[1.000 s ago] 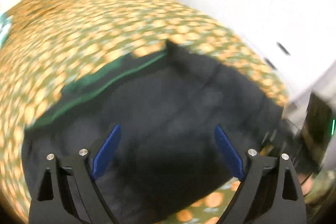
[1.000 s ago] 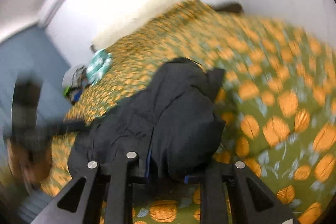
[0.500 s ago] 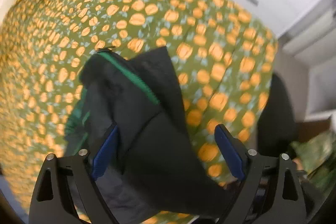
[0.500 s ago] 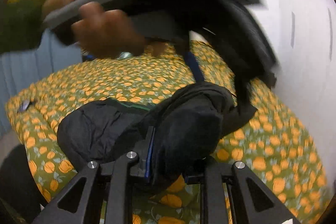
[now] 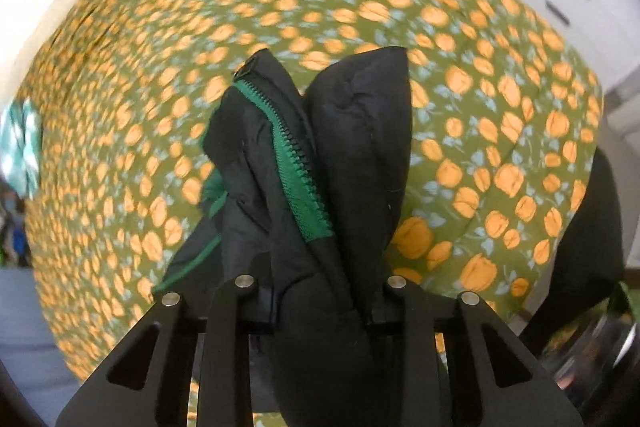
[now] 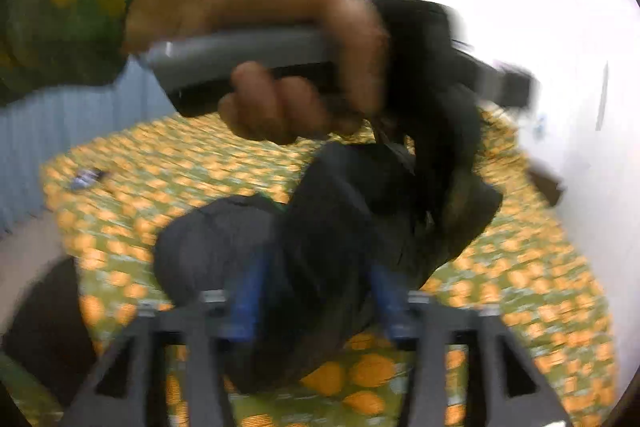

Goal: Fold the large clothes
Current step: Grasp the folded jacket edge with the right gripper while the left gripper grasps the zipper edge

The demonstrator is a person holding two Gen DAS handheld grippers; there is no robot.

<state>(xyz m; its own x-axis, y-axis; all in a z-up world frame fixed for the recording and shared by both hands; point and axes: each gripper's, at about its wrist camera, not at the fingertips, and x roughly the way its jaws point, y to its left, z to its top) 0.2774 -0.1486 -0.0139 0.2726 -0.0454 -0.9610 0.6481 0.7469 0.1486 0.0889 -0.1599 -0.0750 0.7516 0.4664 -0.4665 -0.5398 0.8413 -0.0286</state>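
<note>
black jacket (image 5: 320, 187) with green zipper (image 5: 298, 163) hangs bunched in both grippers: left gripper (image 5: 320, 307) clamped shut at 6 o'clock, right gripper (image 6: 316, 291) pinching it too.

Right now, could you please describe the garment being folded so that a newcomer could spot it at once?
Look at the bed cover, green with orange flowers, that fills the room. Above it hangs a puffy black jacket, bunched up and clamped in the left gripper. Its bright green zip sets it apart from the small teal cloth at the far left edge.
</note>
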